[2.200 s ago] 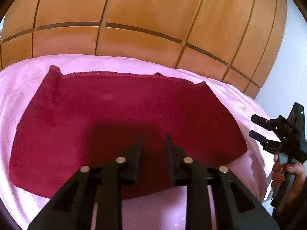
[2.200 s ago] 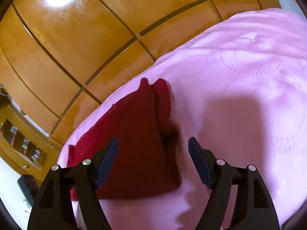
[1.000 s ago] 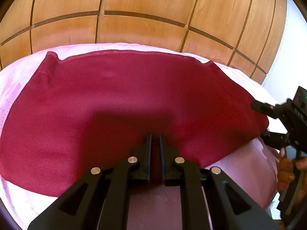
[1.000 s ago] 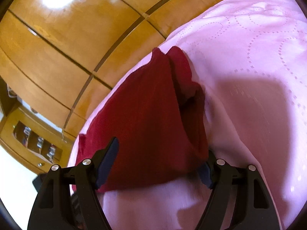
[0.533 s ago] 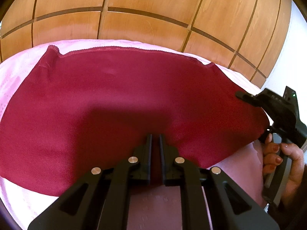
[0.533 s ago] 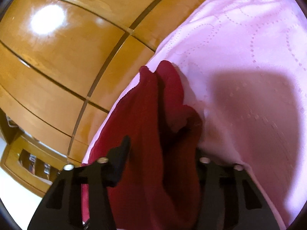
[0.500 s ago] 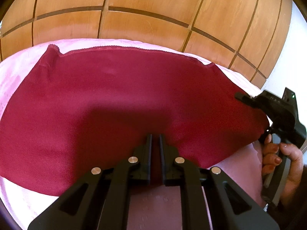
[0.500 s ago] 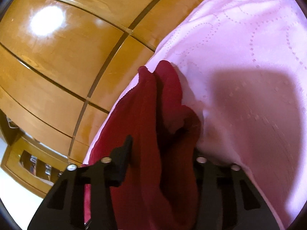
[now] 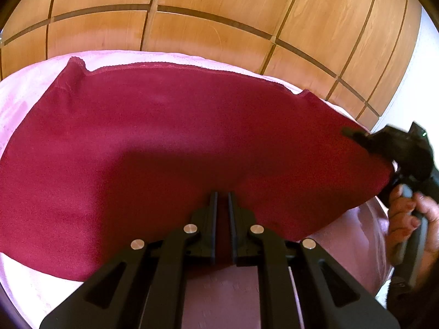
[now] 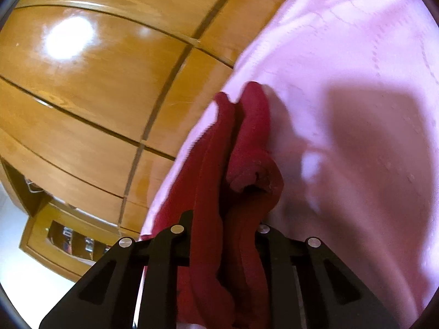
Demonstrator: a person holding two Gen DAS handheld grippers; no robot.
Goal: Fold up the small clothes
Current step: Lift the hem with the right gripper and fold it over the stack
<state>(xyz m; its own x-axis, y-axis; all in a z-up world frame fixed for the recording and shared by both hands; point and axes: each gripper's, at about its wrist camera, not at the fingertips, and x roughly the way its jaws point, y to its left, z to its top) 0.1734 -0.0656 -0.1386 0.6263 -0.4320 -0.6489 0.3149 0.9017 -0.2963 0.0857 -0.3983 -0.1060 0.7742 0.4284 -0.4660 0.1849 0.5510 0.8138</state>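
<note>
A dark red garment (image 9: 164, 142) lies spread on a pink bedspread (image 9: 24, 93). My left gripper (image 9: 222, 196) is shut on its near edge, and red cloth shows in the thin slit between the fingers. At the cloth's right corner is my right gripper (image 9: 384, 148), held by a person's hand (image 9: 403, 213). In the right wrist view the right gripper (image 10: 223, 219) has its jaws closing on that corner. The garment (image 10: 252, 126) is bunched into upright folds that fill the gap between the fingers.
A glossy wooden panelled wall (image 9: 219, 13) runs behind the bed (image 10: 356, 54). A wooden shelf niche (image 10: 71, 235) with small items sits at the lower left of the right wrist view. A white wall (image 9: 422, 63) lies to the right.
The right gripper's jaws came from wide open to nearly together on the garment's right corner, and the cloth bunched up between them. The left gripper stayed shut on the near edge.
</note>
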